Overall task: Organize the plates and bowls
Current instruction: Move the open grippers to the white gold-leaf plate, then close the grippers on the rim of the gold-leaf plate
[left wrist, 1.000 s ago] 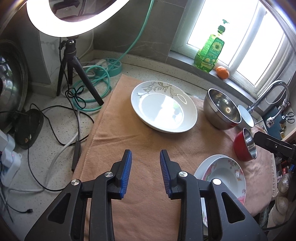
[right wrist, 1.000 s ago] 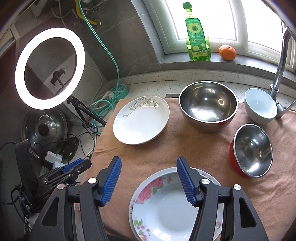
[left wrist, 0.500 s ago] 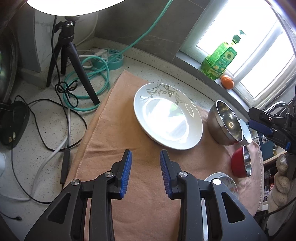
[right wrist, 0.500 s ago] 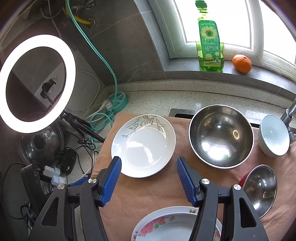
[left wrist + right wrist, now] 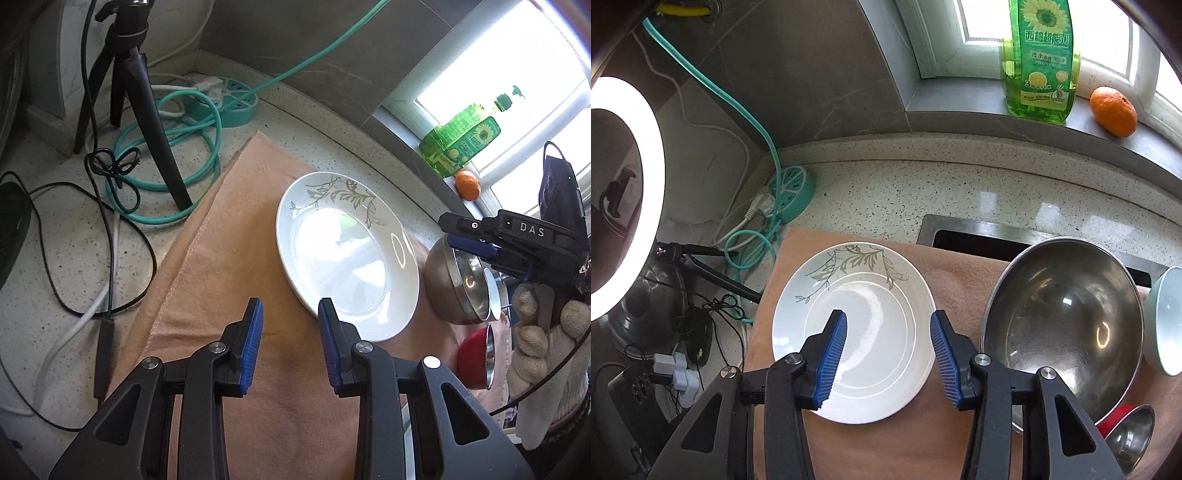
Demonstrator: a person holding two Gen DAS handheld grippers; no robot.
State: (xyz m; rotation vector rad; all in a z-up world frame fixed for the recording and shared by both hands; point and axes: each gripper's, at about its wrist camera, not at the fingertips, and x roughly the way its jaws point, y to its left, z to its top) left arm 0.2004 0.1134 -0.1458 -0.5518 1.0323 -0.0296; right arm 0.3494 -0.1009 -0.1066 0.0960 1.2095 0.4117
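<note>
Plates and bowls sat on the tan towel (image 5: 960,280). Over the last second the right gripper (image 5: 888,354) had swung away from the flowered plate, now out of view, and come over the leaf-patterned plate (image 5: 864,302) at centre frame, its jaws spread and empty. The left gripper (image 5: 290,338) had also closed in, jaws released, with nothing between them, just short of that plate's near rim (image 5: 347,258). I judged this plate the next pick. It held nothing. At the right of the right-wrist frame the big steel bowl (image 5: 1063,317) was empty, as were the pale blue bowl (image 5: 1167,317) at the edge and the red-sided steel bowl (image 5: 1130,439) at lower right.
</note>
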